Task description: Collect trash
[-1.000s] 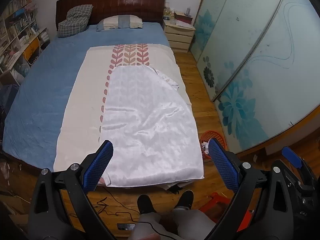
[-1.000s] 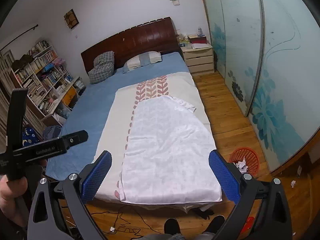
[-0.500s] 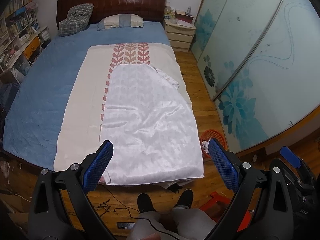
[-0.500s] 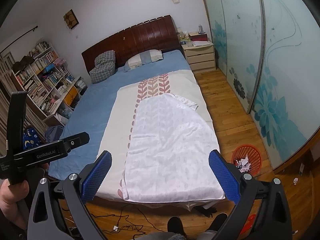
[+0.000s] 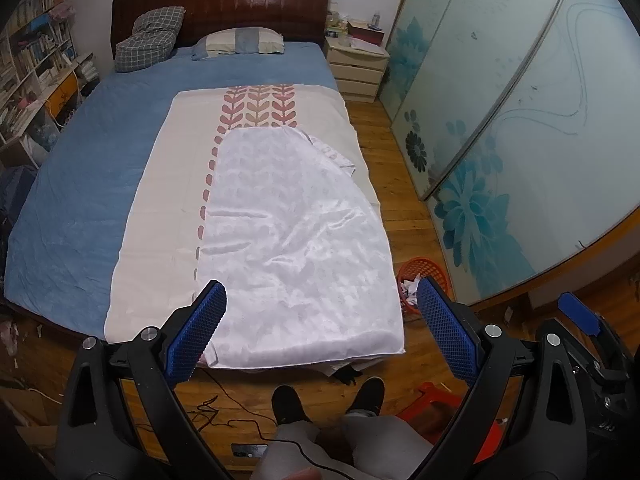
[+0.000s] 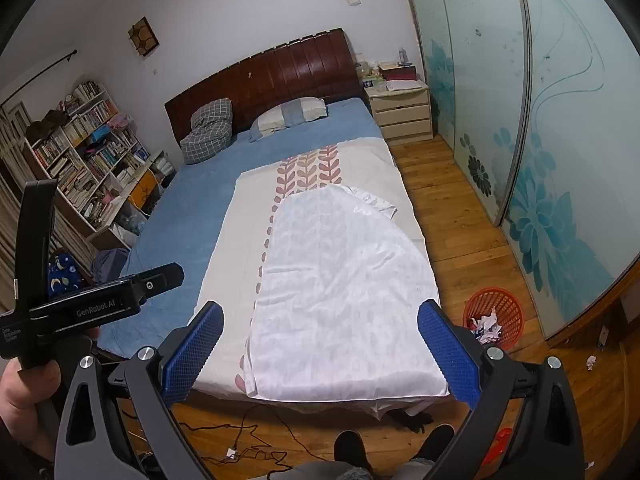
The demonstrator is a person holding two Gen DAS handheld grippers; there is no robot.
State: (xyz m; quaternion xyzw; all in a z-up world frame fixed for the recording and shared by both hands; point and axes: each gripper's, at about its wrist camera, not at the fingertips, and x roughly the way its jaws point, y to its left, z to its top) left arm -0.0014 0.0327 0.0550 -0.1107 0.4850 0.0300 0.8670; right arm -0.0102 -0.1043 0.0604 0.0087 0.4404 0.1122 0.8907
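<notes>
An orange mesh basket (image 6: 496,314) with crumpled white paper (image 6: 486,326) inside stands on the wooden floor right of the bed's foot; the same basket (image 5: 424,272) shows in the left wrist view. A small crumpled paper scrap (image 6: 591,361) lies on the floor to its right, near the wardrobe. My left gripper (image 5: 320,328) is open and empty, held above the bed's foot. My right gripper (image 6: 320,350) is open and empty too. The left gripper's body (image 6: 80,304) appears at the left of the right wrist view, held by a hand.
A bed (image 5: 80,184) with a blue sheet carries a cream cover and a white sheet (image 5: 296,240). Sliding wardrobe doors (image 5: 520,120) line the right. A nightstand (image 6: 402,114), bookshelves (image 6: 80,160), floor cables (image 6: 248,448), the person's feet (image 5: 328,398) and a red stool (image 5: 432,404) are near.
Both views have shifted slightly: the bed and basket sit a little lower and closer in frame. Both grippers stay open and empty.
</notes>
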